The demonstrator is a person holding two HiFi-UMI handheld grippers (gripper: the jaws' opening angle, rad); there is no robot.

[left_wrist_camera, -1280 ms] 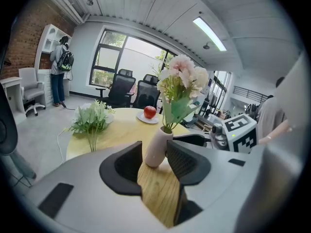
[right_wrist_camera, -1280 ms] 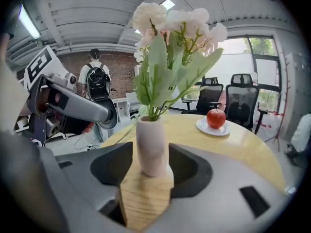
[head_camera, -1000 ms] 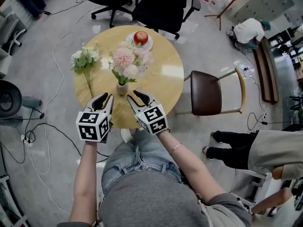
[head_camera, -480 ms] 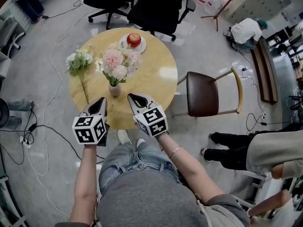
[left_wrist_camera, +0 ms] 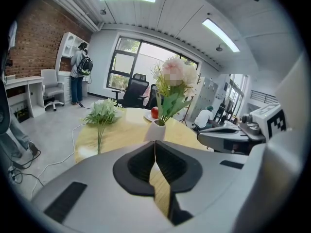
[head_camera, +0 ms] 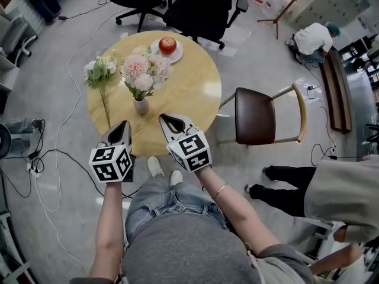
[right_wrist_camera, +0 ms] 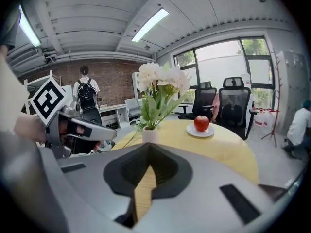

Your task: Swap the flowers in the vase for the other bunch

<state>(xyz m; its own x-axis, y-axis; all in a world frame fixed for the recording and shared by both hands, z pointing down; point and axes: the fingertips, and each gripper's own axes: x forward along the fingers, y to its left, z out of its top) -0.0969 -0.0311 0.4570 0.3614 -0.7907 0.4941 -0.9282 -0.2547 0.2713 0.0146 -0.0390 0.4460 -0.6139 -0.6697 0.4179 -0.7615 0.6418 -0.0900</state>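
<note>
Pink flowers (head_camera: 141,73) stand in a small white vase (head_camera: 141,106) on the round wooden table (head_camera: 189,99). A second bunch, green and white (head_camera: 100,71), lies flat on the table to the vase's left. My left gripper (head_camera: 122,125) hovers over the table's near edge, shut and empty. My right gripper (head_camera: 165,119) is beside it, just right of the vase, also shut and empty. Seen from the left gripper (left_wrist_camera: 155,144), the vase (left_wrist_camera: 156,130) stands straight ahead, a little apart. From the right gripper (right_wrist_camera: 149,147), the vase (right_wrist_camera: 149,134) is also just ahead.
A red apple (head_camera: 167,44) rests on a white plate (head_camera: 176,54) at the table's far side. A brown chair (head_camera: 260,116) stands to the right, black office chairs (head_camera: 201,5) behind. Cables (head_camera: 35,158) run over the floor on the left. A person (head_camera: 331,188) stands at the right.
Both grippers' jaws stood apart a second ago and are now closed on nothing. Both grippers now sit a little further from the vase, over the table's near edge.
</note>
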